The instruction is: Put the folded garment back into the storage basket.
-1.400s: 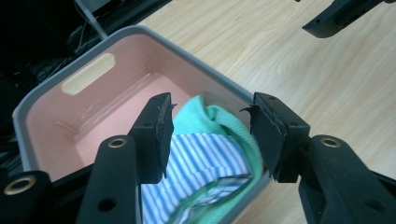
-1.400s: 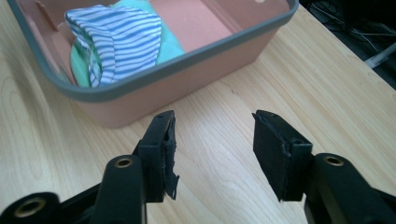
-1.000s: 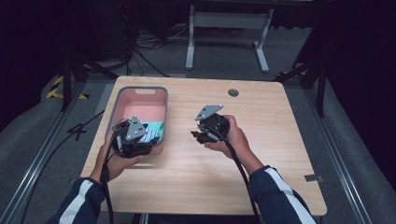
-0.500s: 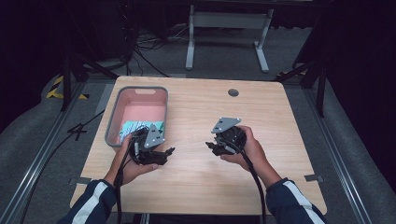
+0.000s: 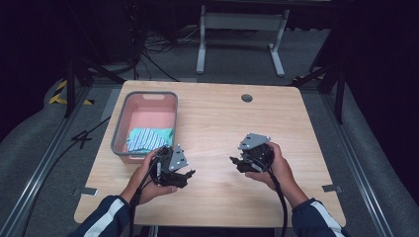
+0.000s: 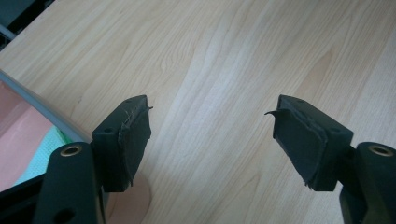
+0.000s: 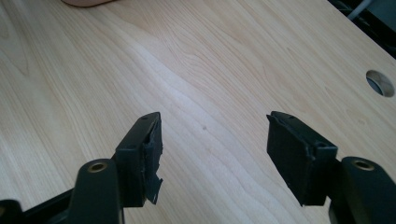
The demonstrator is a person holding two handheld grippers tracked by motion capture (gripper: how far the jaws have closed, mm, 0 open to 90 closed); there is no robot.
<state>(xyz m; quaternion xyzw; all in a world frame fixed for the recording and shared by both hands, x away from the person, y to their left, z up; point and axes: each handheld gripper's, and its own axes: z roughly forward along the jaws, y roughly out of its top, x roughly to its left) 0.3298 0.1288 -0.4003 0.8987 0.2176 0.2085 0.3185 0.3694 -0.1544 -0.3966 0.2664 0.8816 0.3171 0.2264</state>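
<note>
While your two hands hover over the wooden table (image 5: 217,118), both tools are empty. Your left gripper (image 5: 187,174) stands wide with bare wood between its pads (image 6: 135,140), and so does your right gripper (image 5: 236,162); each set of jaws has just been opening. The striped cloth (image 5: 147,138) lies folded in the pink basket (image 5: 148,96), at the end nearest you, its long side running across the basket's width. Your left gripper sits just beside that basket's near corner, pointing toward the right one.
</note>
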